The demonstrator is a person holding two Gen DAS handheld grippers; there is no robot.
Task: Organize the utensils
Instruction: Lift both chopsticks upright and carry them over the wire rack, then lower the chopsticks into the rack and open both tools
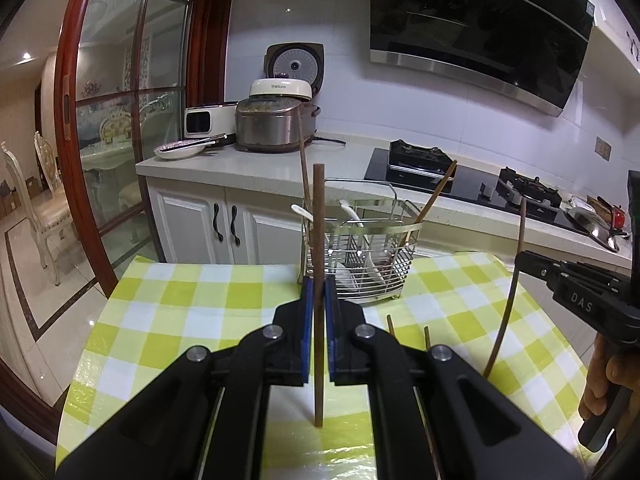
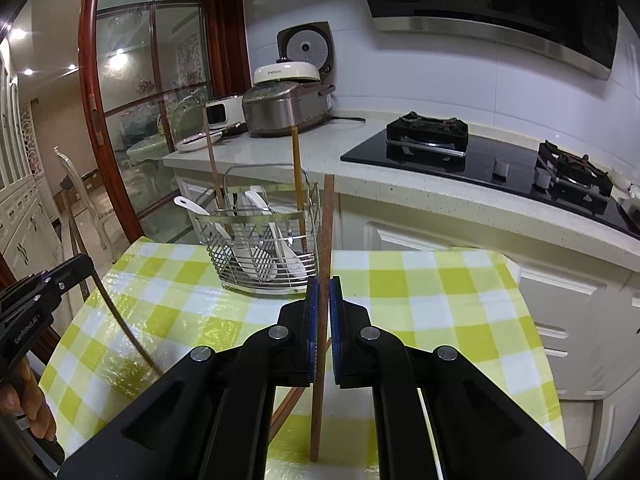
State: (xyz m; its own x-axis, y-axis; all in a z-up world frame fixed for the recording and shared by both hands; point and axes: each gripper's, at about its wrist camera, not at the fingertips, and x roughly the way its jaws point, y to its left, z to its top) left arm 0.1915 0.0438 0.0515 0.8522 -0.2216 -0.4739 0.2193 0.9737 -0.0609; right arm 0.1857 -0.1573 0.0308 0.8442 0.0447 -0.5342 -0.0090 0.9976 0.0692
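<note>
Left wrist view has the left tongs [image 1: 317,292] clamped on a brown chopstick [image 1: 318,240] held upright, and the right tongs [image 2: 324,292] pinch a second chopstick [image 2: 327,232] likewise, probably so both drop end-first into the wire utensil basket [image 1: 360,256] ahead, where white spoons [image 2: 256,256] and more chopsticks already stand. Two loose sticks [image 1: 408,336] lie on the yellow-checked desk [image 1: 180,320], with the kitchen counter [image 1: 248,164], rice cooker and gas hob beyond.
</note>
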